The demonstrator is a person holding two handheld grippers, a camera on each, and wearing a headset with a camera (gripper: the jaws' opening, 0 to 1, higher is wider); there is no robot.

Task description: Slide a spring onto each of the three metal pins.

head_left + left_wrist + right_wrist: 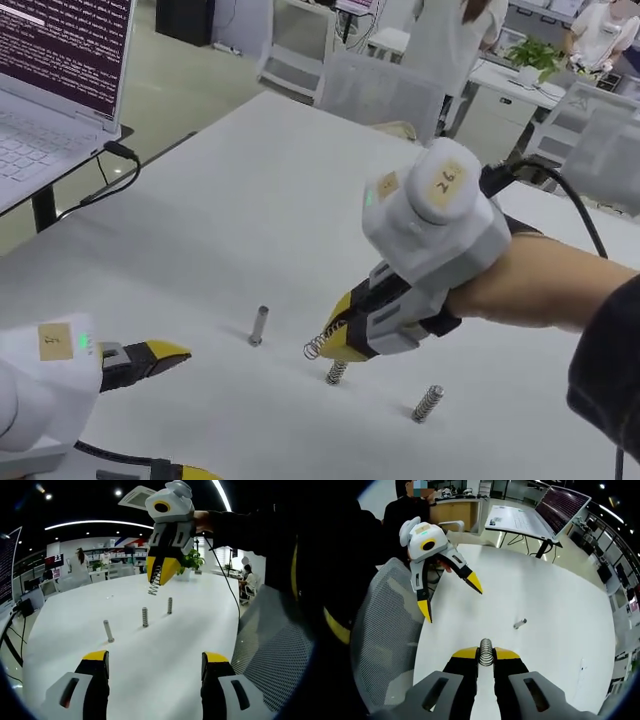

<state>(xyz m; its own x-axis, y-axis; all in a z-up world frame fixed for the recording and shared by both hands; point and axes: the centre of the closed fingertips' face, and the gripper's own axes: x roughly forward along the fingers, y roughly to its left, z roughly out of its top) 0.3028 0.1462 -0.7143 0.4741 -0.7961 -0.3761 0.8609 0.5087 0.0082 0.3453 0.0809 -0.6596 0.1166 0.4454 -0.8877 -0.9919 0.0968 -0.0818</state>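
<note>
**Last spring is in your right tool, bare pin sits off to its left**

Head view: your right tool is clenched on the spring, just above the counter. The spring's long axis runs slanted, free end low and pointing left. The bare pin stands upright a little left of that free end, not touching it. One loaded pin sits right under the tool, and a second loaded pin is further right. Your left tool is released and low on the left, carrying nothing.

Left gripper view: the left tool is wide open. The spring hangs from the right tool, roughly over the loaded pins. The bare pin is off to the side, closer to the left tool.

Right gripper view: the spring shows end-on between the pinched jaws, with the bare pin ahead and to the right.

So I reckon you shift sideways to the pin and stand the spring upright over it.
</note>
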